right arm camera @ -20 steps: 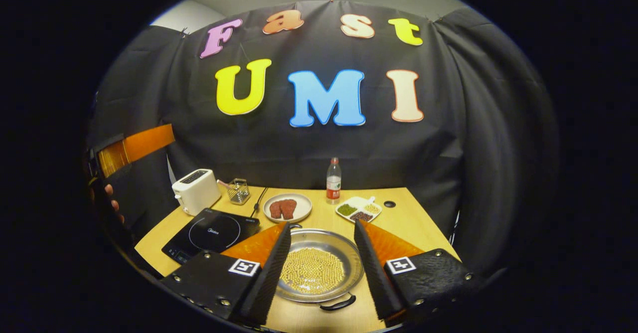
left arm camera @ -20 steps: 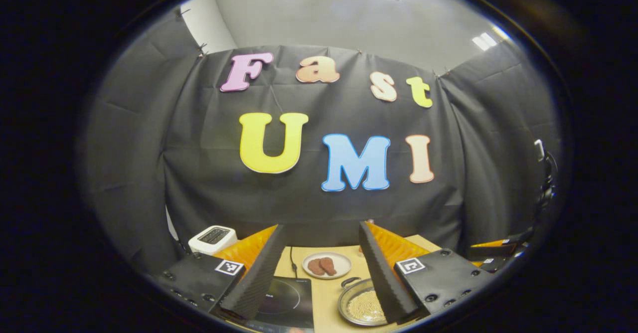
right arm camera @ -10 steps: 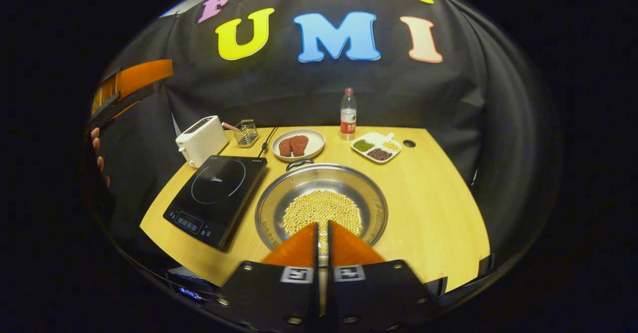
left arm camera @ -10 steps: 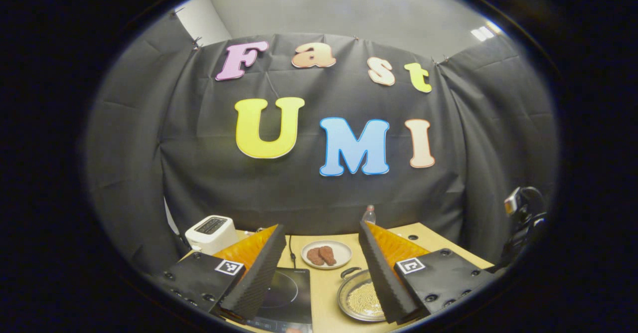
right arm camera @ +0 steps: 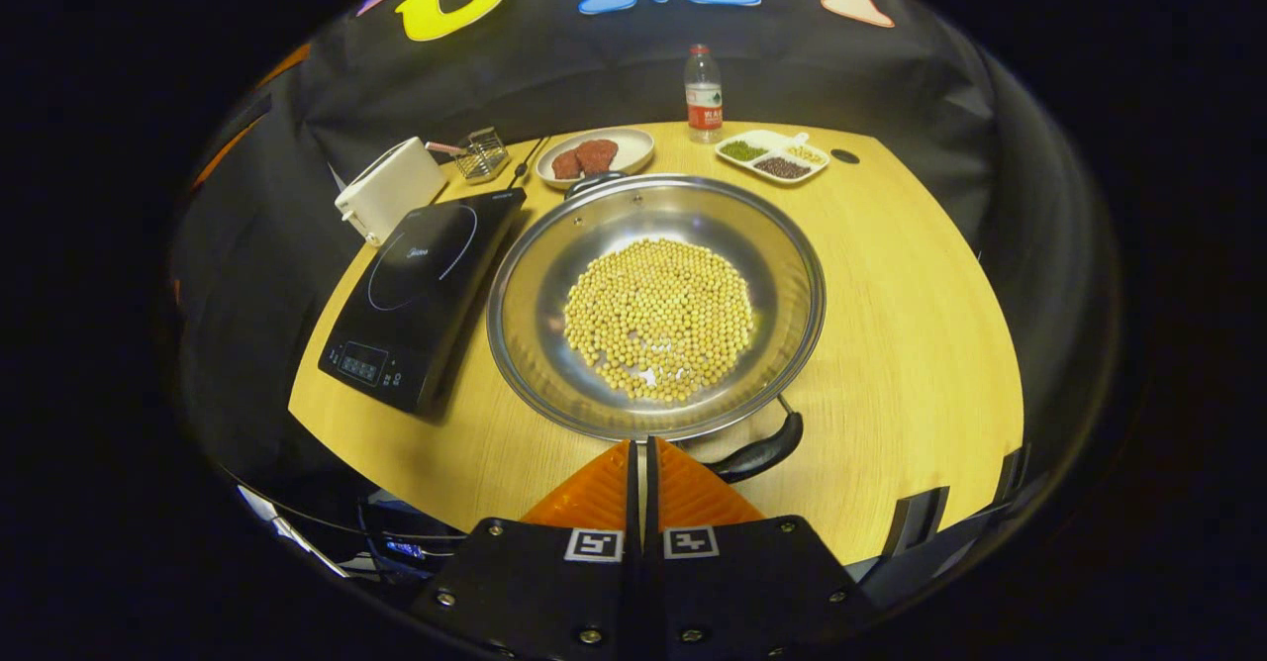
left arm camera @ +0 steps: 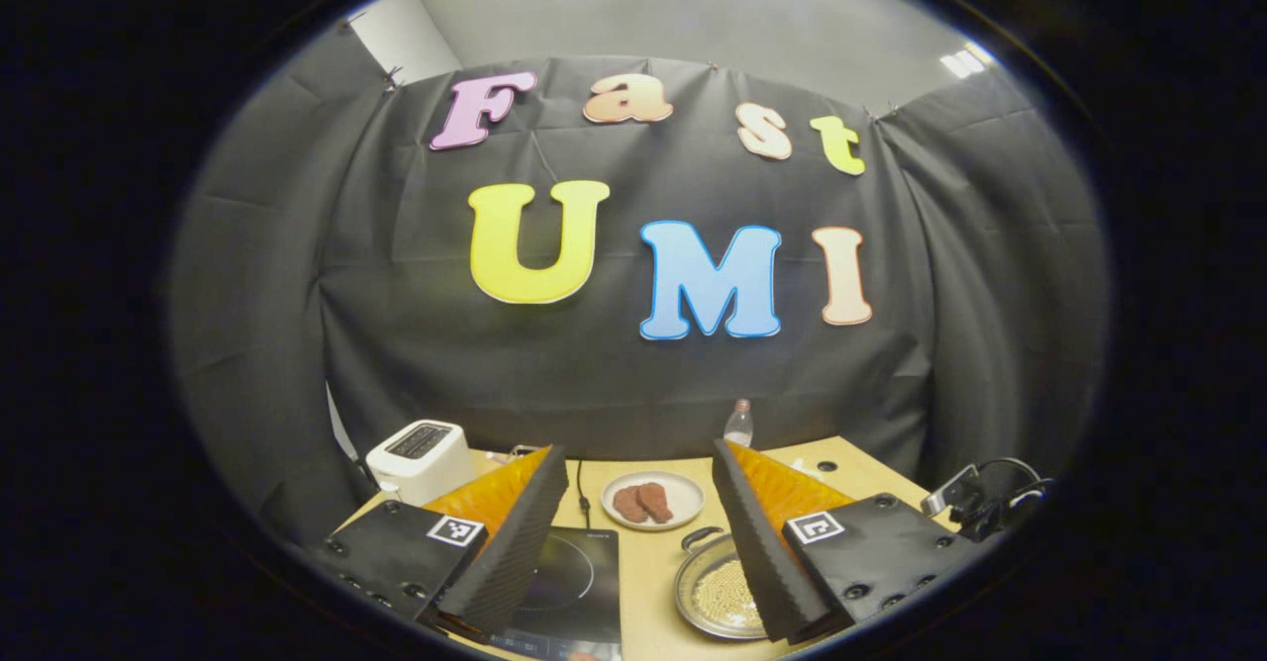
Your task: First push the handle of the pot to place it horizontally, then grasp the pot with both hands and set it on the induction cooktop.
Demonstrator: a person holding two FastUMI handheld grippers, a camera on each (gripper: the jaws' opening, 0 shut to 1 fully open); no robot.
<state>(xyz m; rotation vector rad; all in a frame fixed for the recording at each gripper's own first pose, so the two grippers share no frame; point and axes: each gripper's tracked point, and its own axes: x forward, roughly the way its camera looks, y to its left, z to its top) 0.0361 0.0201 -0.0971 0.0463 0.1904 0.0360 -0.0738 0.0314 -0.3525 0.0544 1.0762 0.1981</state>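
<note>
A wide steel pot holding soybeans sits mid-table. Its black near handle points toward the front right, and the far handle points toward the back. The black induction cooktop lies just left of the pot. My right gripper is shut with nothing between its fingers; its tips hover at the pot's near rim, just left of the near handle. My left gripper is open and held high at the table's front, with the cooktop and the pot below it.
A white toaster and a wire basket stand behind the cooktop. At the back are a plate of meat, a water bottle and a divided dish. Bare tabletop lies right of the pot.
My right gripper went from open to shut, then tilted down and closed in on the pot's near rim. The left gripper barely moved and stayed open.
</note>
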